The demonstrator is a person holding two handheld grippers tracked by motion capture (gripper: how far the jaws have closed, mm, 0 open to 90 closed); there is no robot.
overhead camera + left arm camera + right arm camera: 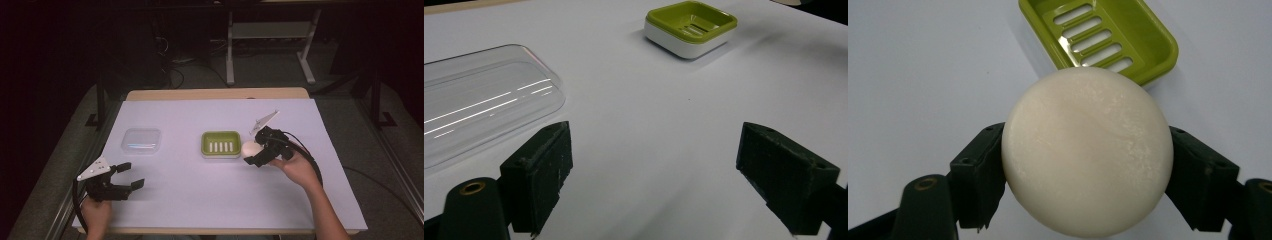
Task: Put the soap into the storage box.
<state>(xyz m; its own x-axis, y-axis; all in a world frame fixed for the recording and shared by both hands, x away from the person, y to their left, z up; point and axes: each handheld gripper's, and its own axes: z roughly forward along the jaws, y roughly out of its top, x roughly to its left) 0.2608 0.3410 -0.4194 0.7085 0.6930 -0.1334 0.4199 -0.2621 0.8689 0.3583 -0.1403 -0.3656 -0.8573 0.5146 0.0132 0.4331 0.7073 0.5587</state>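
Right of centre in the high view, the right gripper (254, 152) carries a round white soap bar (250, 148), its jaws closed on the bar's two opposite edges; in the right gripper view the bar (1087, 150) takes up the middle of the frame, clamped across its widest part between the two black jaws. Just beyond it, toward the upper right of that frame, lies the green soap dish (1158, 50) with its slotted floor, empty; in the high view the same dish (221, 144) sits in the middle of the frame, just left of the held bar. The bar looks like a stiff, fairly light puck with a smooth, chalky face, probably slick at its rounded rim, so a grip across the full diameter, as now, seems the safest hold; a hard squeeze could dent or chip it, and a grip off-centre might let it squirt out. The left gripper (127, 176) rests at the lower left of the high view, jaws spread wide and holding nothing, with the clear plastic lid (479, 100) lying flat at the left of its own view.
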